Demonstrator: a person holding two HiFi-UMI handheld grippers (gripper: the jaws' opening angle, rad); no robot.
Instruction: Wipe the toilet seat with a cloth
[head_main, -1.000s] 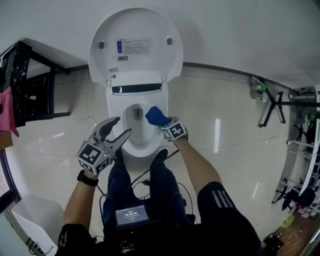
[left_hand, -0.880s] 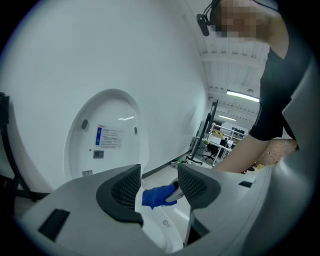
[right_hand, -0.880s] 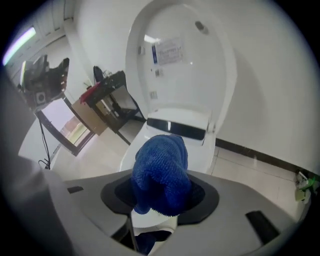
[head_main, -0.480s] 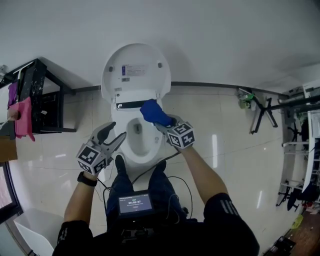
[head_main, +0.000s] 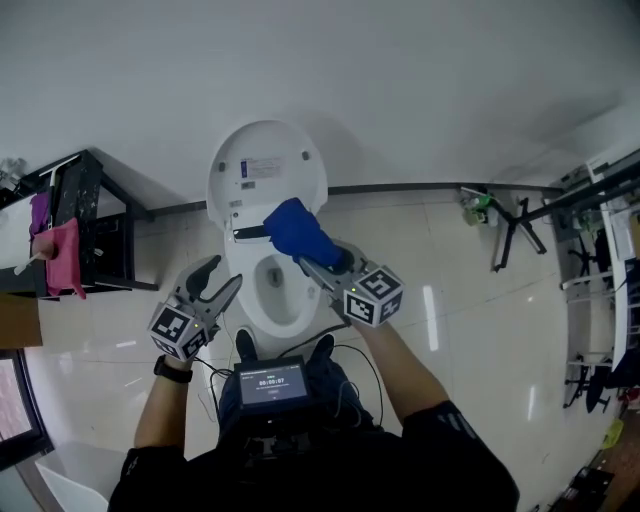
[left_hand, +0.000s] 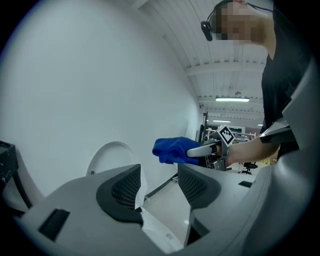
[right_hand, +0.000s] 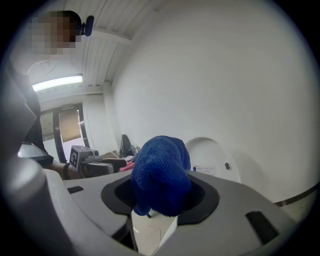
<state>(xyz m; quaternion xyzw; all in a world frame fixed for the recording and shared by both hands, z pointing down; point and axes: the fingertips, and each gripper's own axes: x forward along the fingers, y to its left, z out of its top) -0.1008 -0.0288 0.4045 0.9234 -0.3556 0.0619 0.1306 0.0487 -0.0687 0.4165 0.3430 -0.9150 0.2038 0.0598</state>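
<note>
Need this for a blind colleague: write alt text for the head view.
Seen from above, the right gripper holds a bunched blue terry cloth over a white ceramic toilet with its lid raised. The left gripper, jaws apart and empty, hovers at the bowl's left side.

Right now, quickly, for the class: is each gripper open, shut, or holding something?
Left gripper: jaws apart, nothing between them.
Right gripper: jaws shut on the blue cloth.
</note>
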